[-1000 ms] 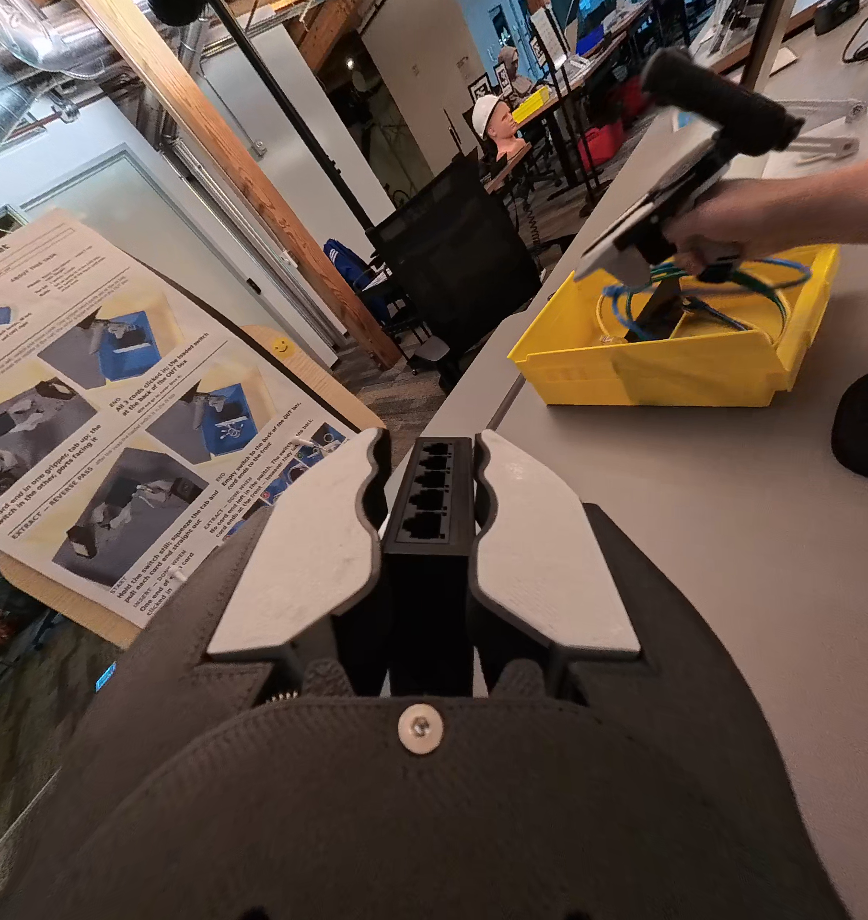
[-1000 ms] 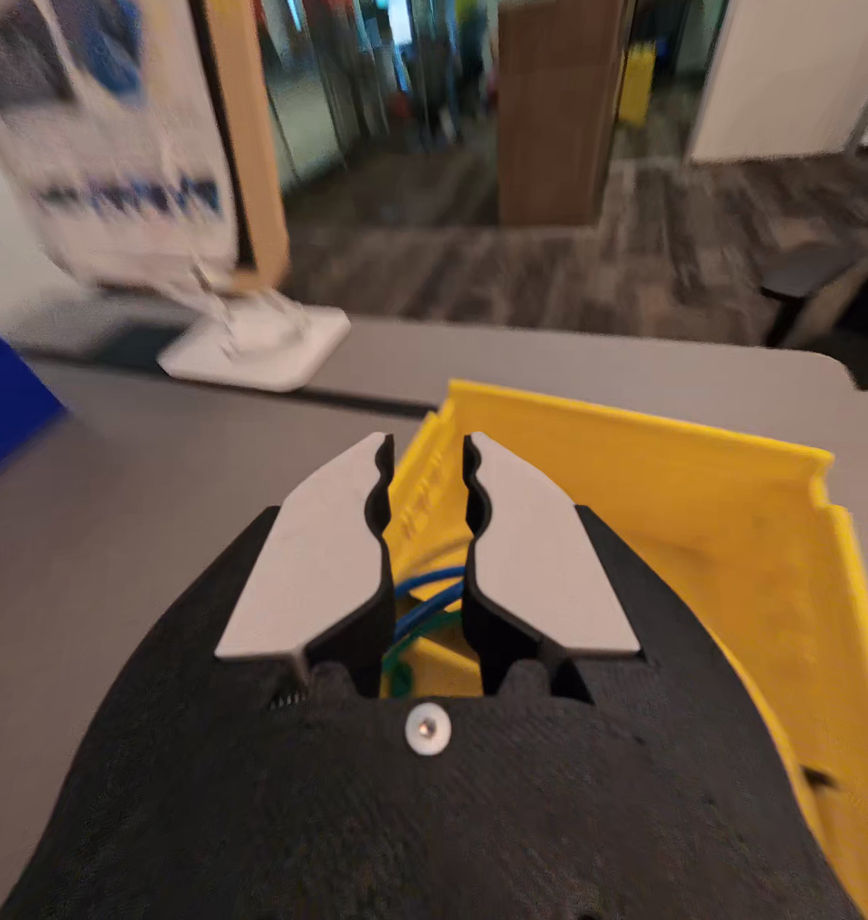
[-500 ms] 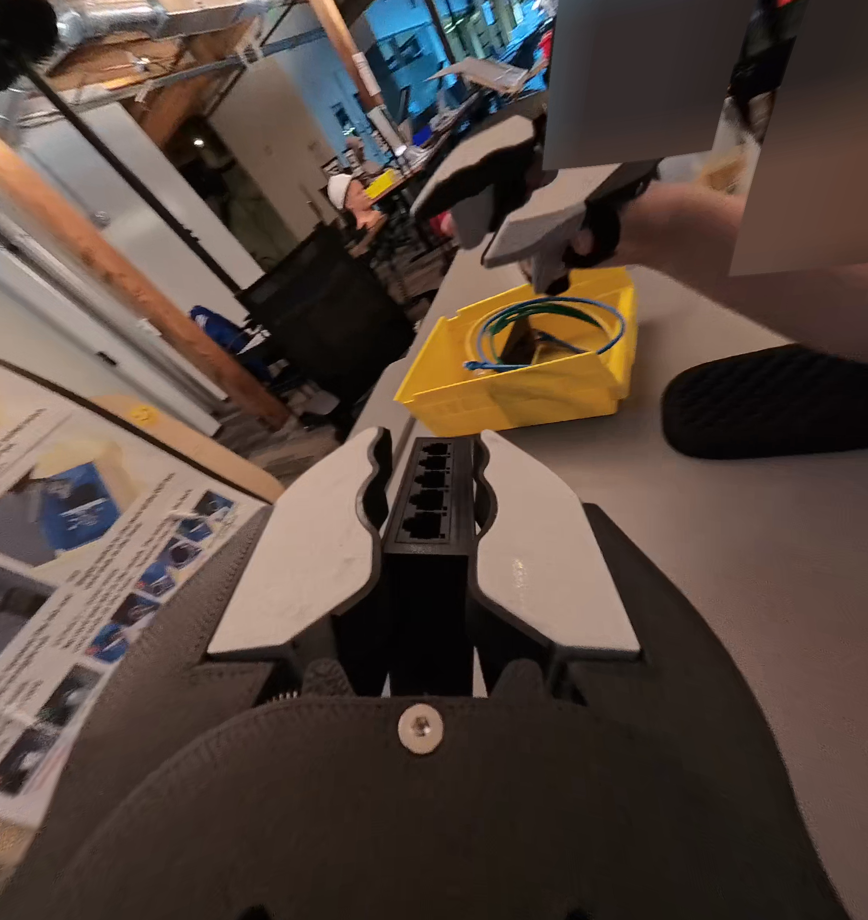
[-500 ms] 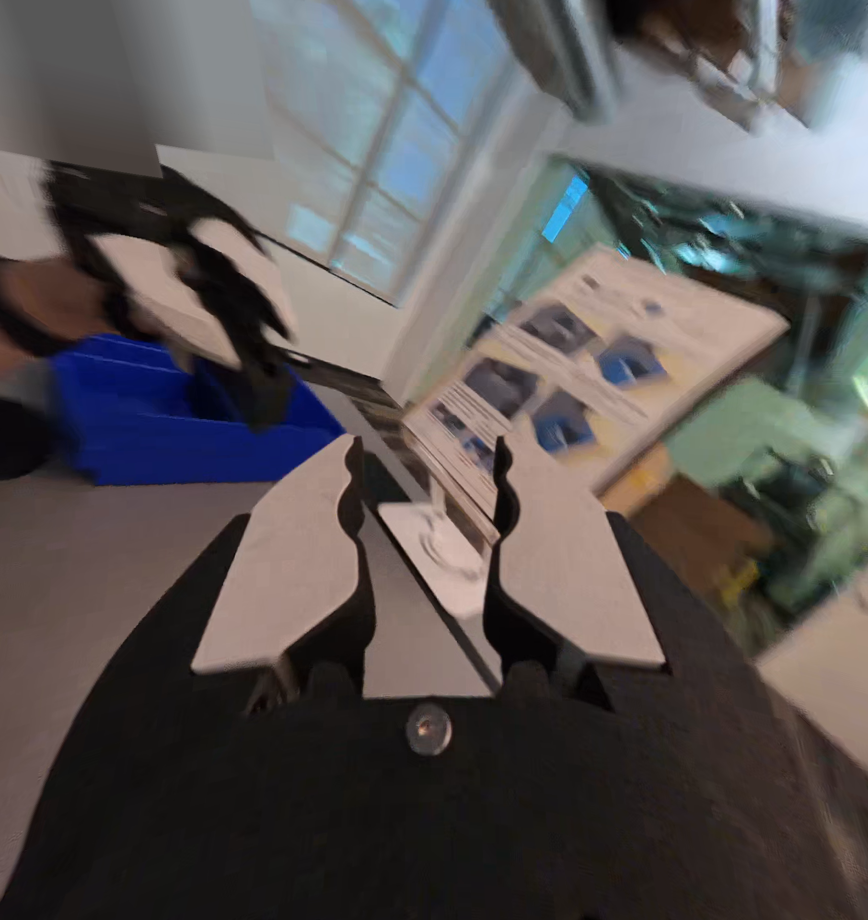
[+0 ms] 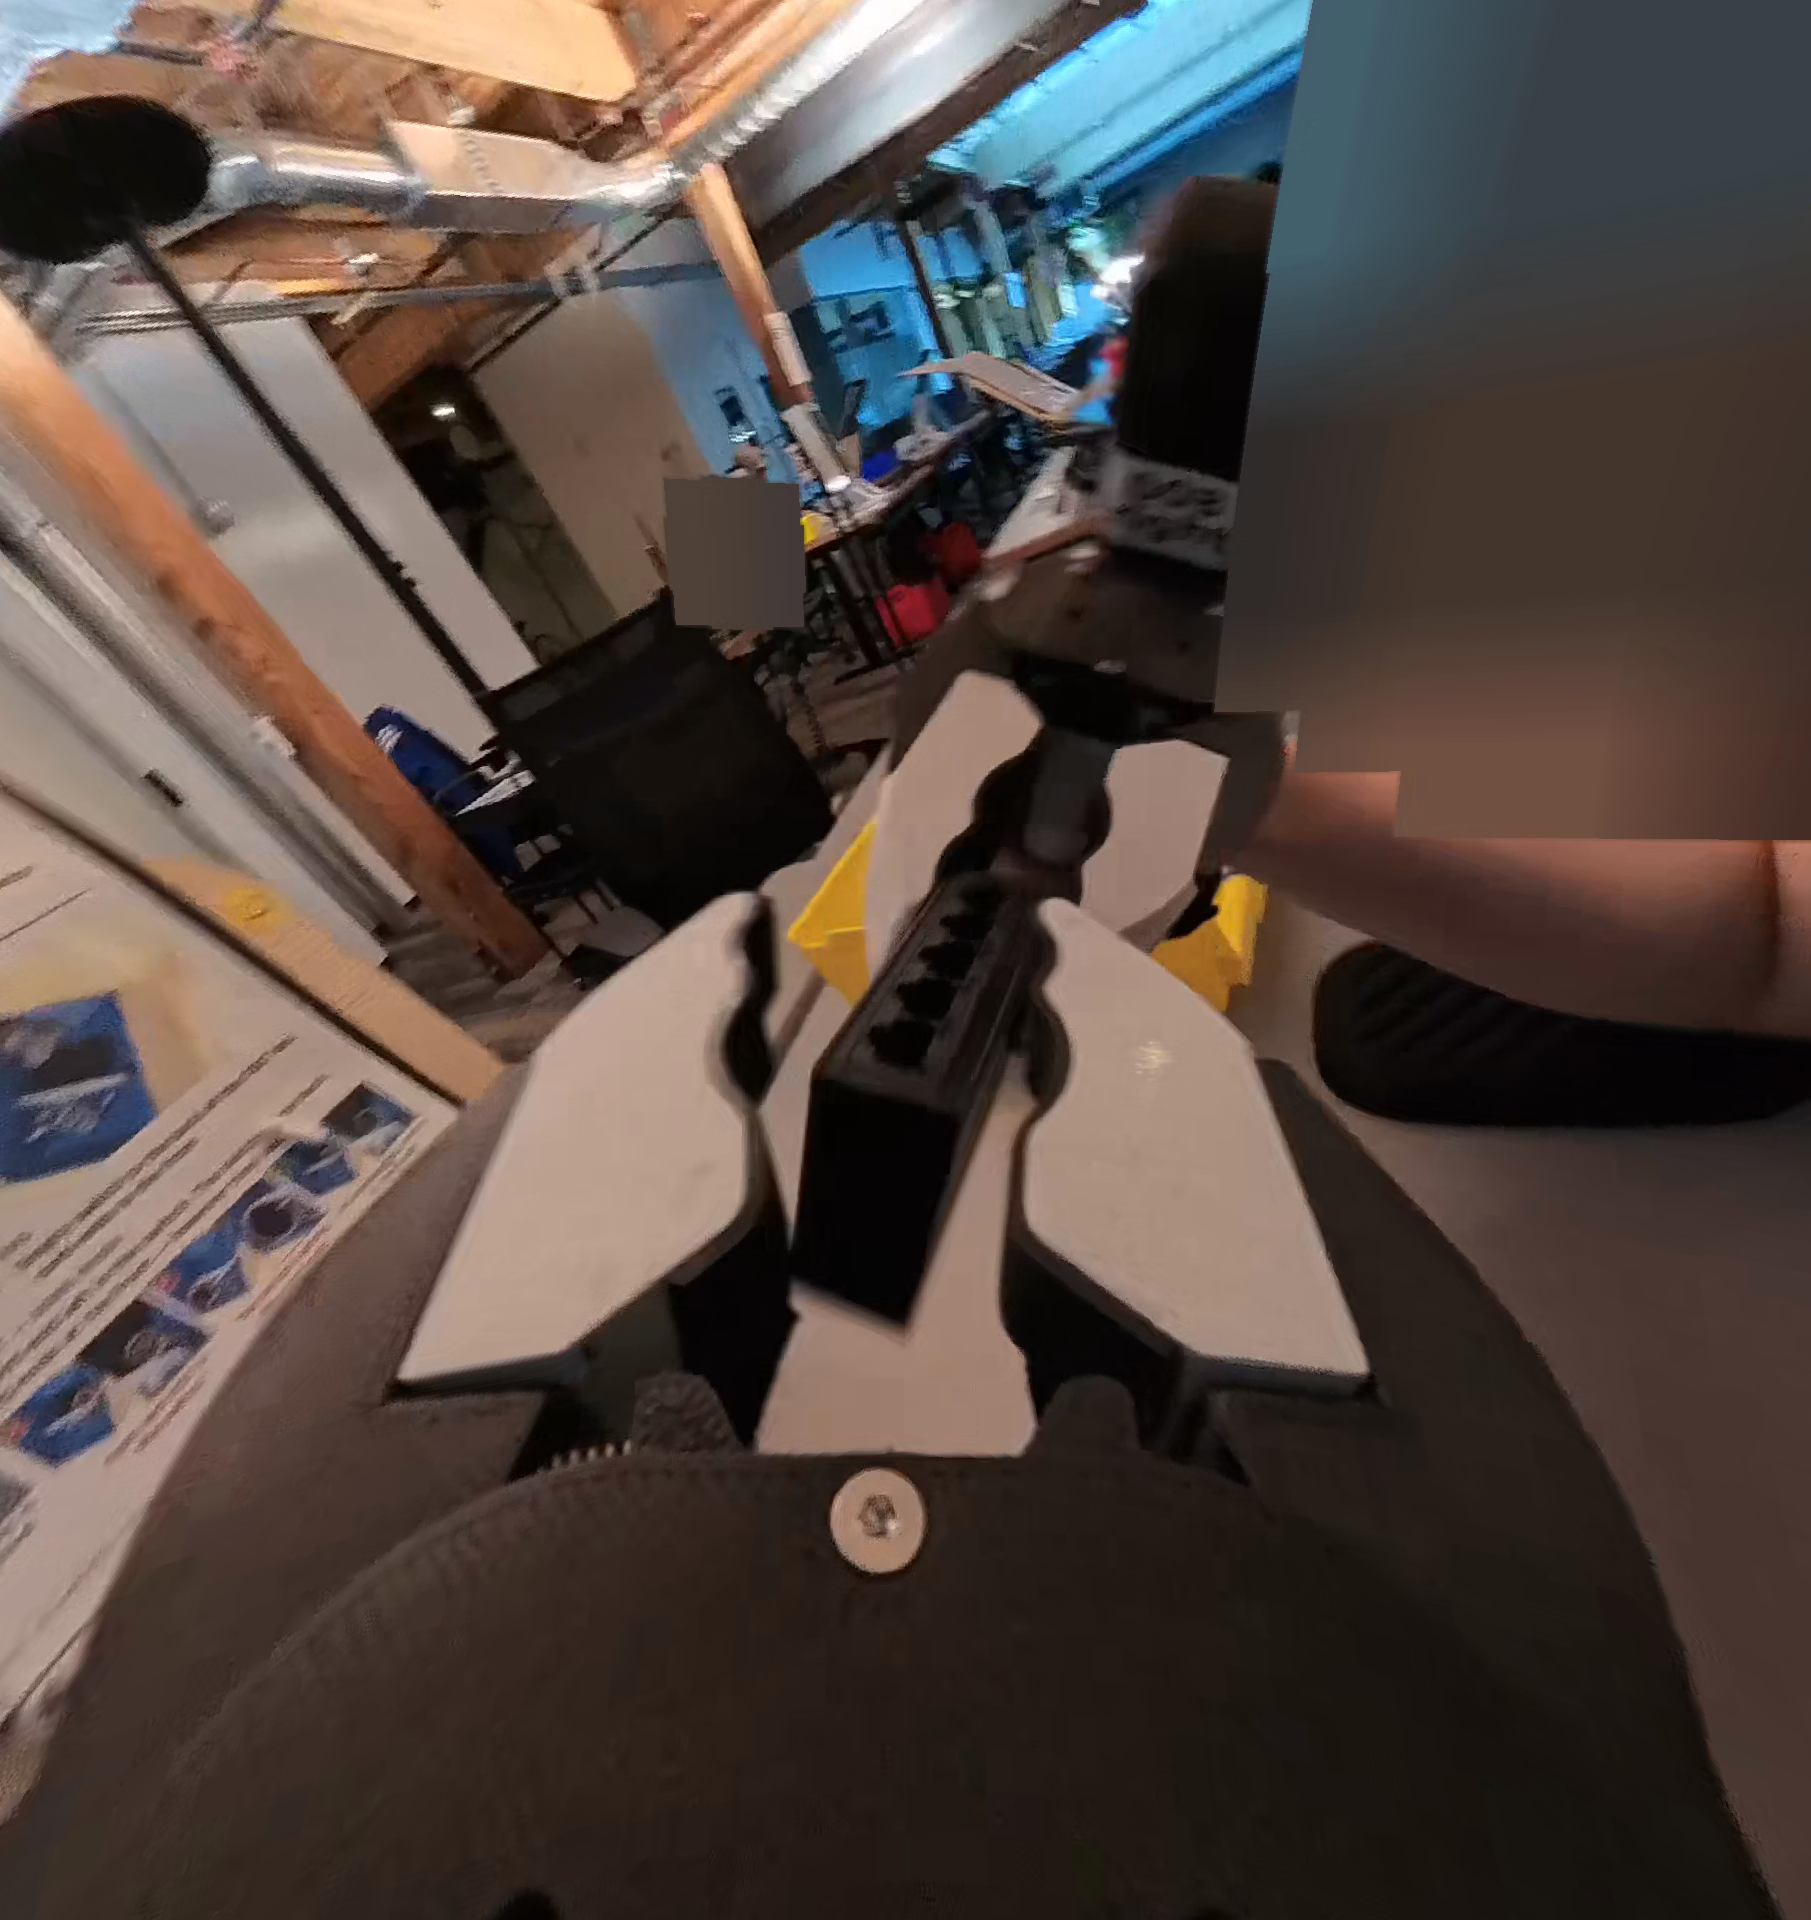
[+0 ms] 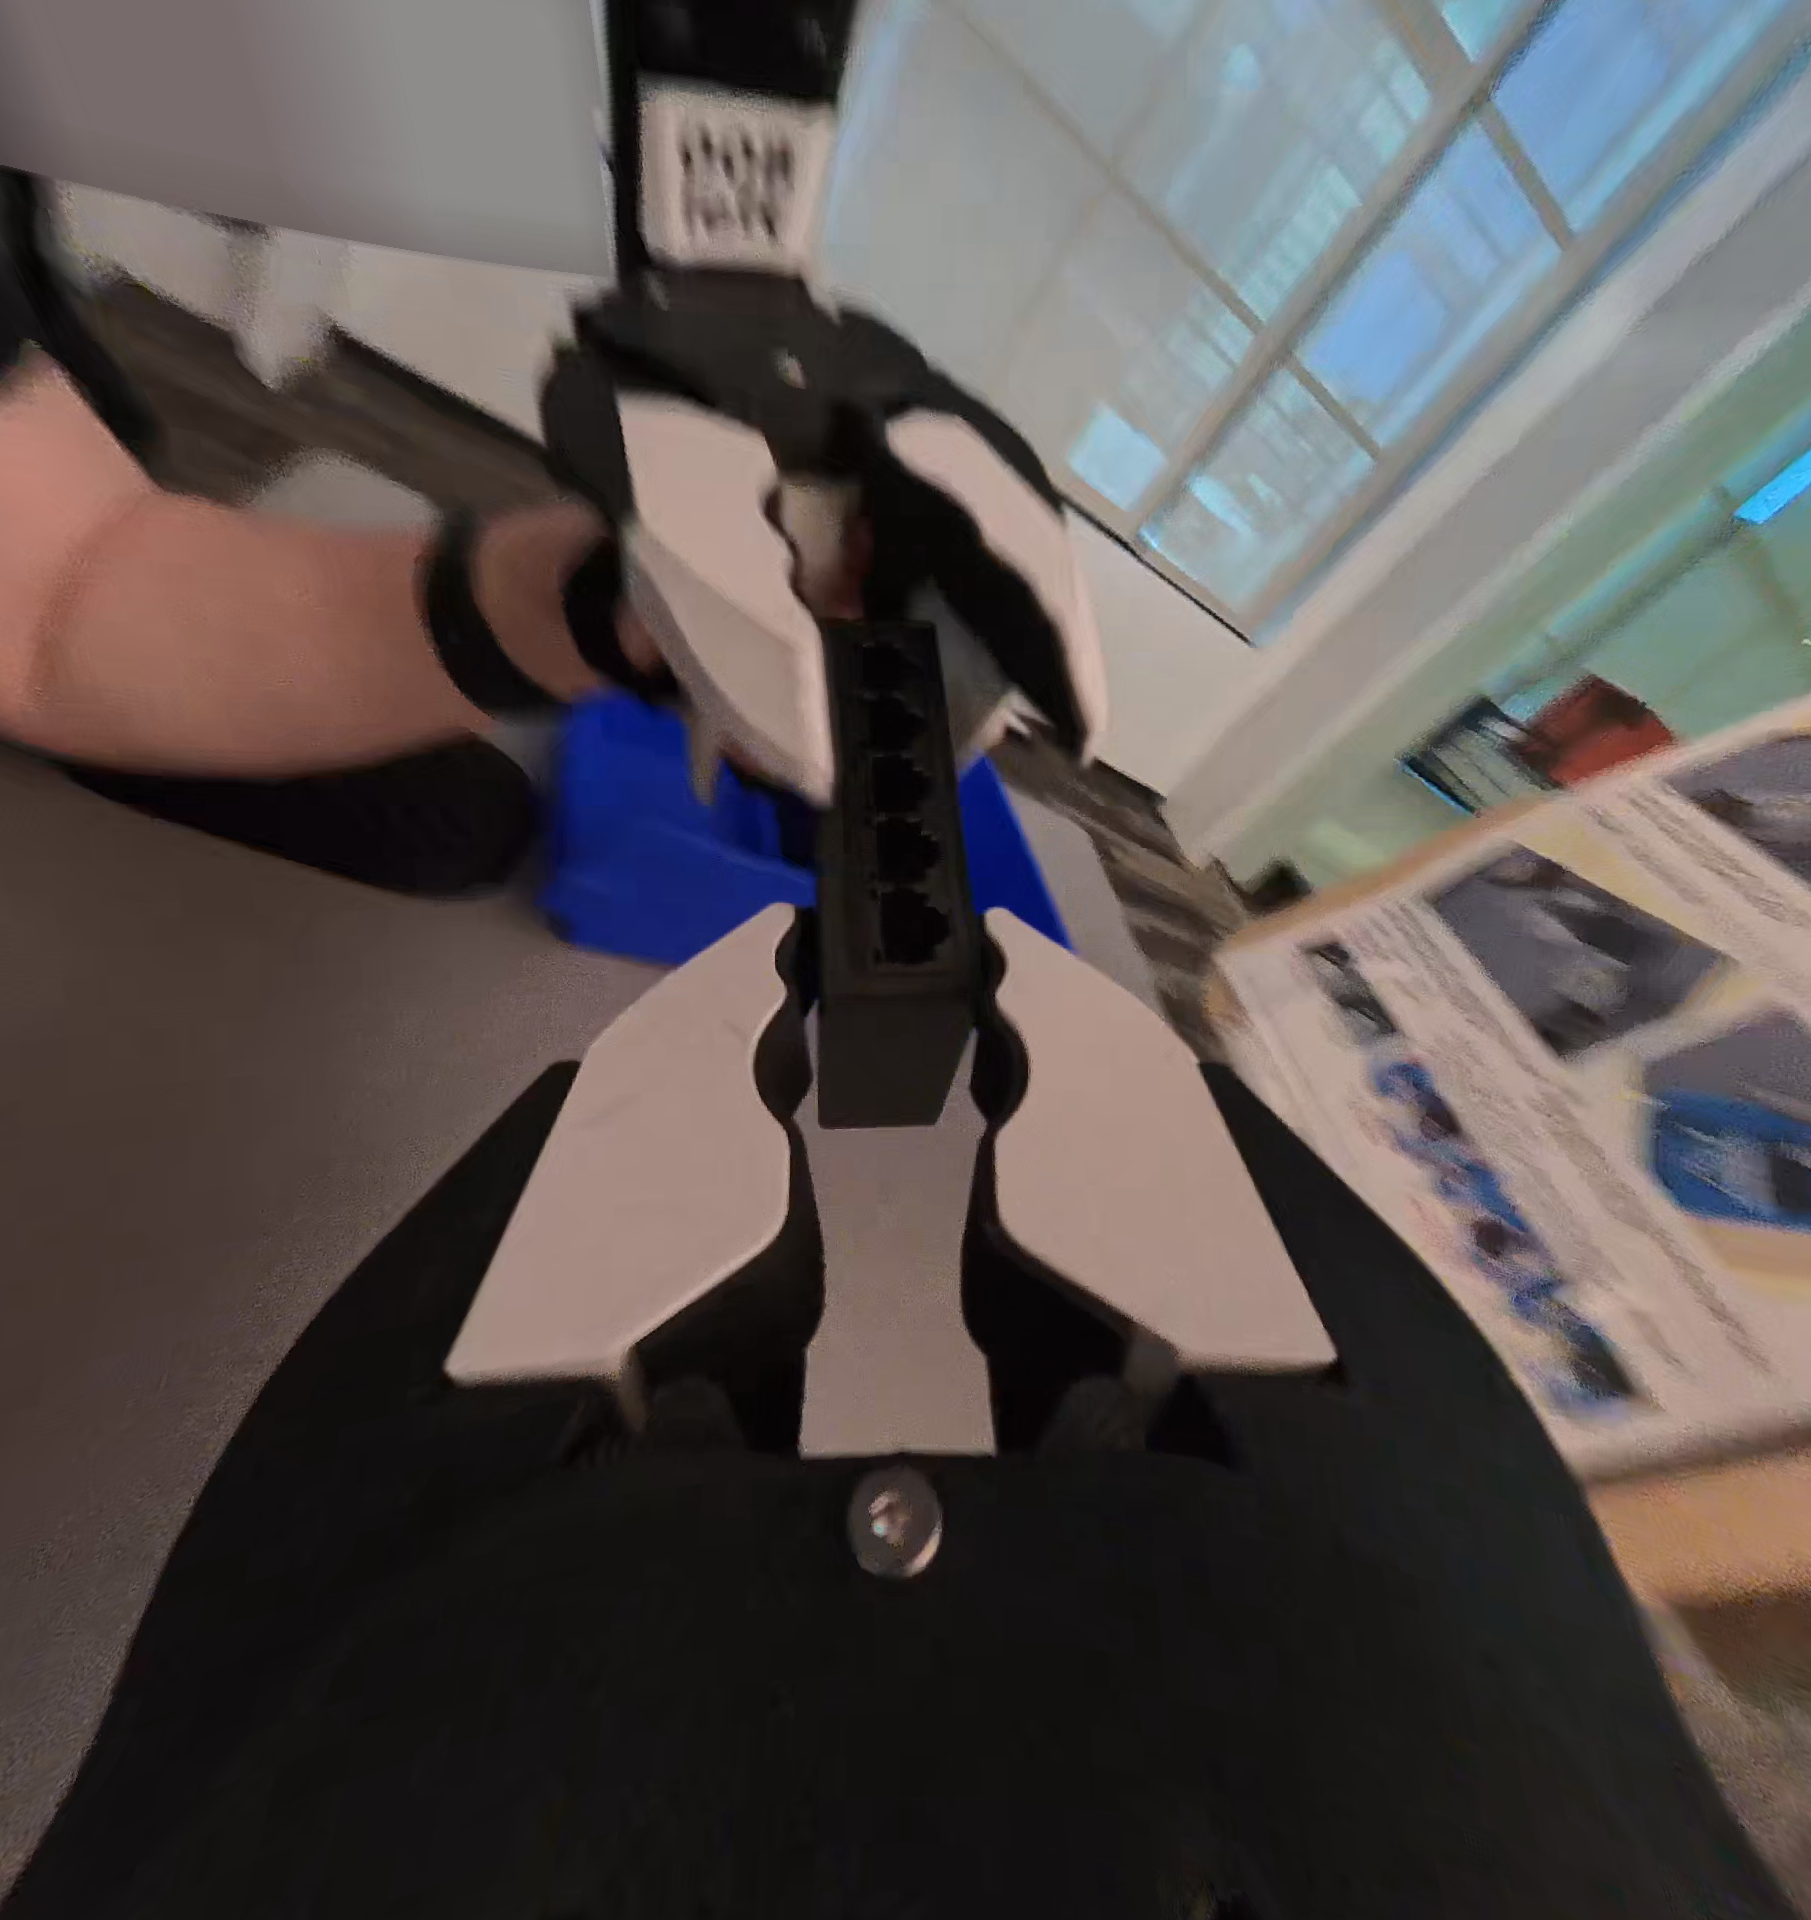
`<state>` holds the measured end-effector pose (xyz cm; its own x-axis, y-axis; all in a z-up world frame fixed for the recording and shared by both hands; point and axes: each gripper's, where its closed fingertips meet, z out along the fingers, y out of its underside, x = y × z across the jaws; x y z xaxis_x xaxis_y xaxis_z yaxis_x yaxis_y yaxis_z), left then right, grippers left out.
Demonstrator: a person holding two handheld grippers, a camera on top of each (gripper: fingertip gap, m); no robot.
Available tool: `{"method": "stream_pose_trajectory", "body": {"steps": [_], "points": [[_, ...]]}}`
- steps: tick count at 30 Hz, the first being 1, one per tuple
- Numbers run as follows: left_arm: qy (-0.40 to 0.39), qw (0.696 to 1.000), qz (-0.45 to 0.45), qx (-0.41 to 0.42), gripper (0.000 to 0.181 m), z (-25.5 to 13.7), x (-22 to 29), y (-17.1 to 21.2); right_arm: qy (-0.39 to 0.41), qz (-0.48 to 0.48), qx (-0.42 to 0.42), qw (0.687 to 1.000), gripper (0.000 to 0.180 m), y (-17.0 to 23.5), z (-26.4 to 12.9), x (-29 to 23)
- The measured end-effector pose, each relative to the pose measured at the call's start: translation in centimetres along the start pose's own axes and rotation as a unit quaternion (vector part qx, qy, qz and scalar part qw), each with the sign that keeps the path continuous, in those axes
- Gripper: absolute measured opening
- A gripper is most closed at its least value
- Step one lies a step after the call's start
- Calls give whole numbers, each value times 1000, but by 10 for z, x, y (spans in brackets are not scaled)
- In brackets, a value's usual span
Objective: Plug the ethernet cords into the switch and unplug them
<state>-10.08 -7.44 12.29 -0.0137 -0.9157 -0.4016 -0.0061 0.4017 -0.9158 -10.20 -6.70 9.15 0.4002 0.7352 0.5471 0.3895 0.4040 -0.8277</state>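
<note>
The black ethernet switch has a row of empty ports facing up and hangs tilted above the grey table. My left gripper is open: a gap shows between its left finger and the switch. My right gripper is shut on the switch, one finger on each side of its near end. In the left wrist view the right gripper comes in from the far side. In the right wrist view the left gripper stands open around the far end. No cords show.
A yellow bin sits behind the grippers. A blue bin is on the table. An instruction poster stands at the table's left edge. A person's forearm rests on a black pad. The grippers are tip to tip, or close to it.
My right gripper left the yellow bin, swung round and closed on the switch's far end. My left gripper's jaws opened and the switch now sits tilted between them.
</note>
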Motion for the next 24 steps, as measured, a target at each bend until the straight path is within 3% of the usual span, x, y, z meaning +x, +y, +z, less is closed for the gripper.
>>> {"method": "stream_pose_trajectory", "body": {"steps": [1, 4, 8, 11, 14, 20, 24], "points": [[-16, 1000, -12, 2, 56, -7, -9, -3, 34, -29, -42, 998, 28, 8, -12, 12], [-51, 998, -35, 0, 58, -31, -31, -9, 114, -66, -173, 976, 28, 44, -82, 67], [-77, 996, -44, 19, 50, -54, -46, -18, 106, 96, -352, 925, 28, 154, -200, 128], [-76, 996, -41, 31, 46, -57, -45, -23, 98, 184, -428, 880, 28, 224, -254, 143], [-81, 996, -30, 11, 45, -53, -45, -17, 65, 221, -477, 848, 28, 270, -272, 145], [-91, 996, -12, -17, 44, -44, -47, -6, -38, 335, -498, 799, 28, 332, -279, 121], [-101, 994, -2, -36, 45, -44, -50, 0, -77, 341, -485, 802, 28, 348, -274, 103]]}}
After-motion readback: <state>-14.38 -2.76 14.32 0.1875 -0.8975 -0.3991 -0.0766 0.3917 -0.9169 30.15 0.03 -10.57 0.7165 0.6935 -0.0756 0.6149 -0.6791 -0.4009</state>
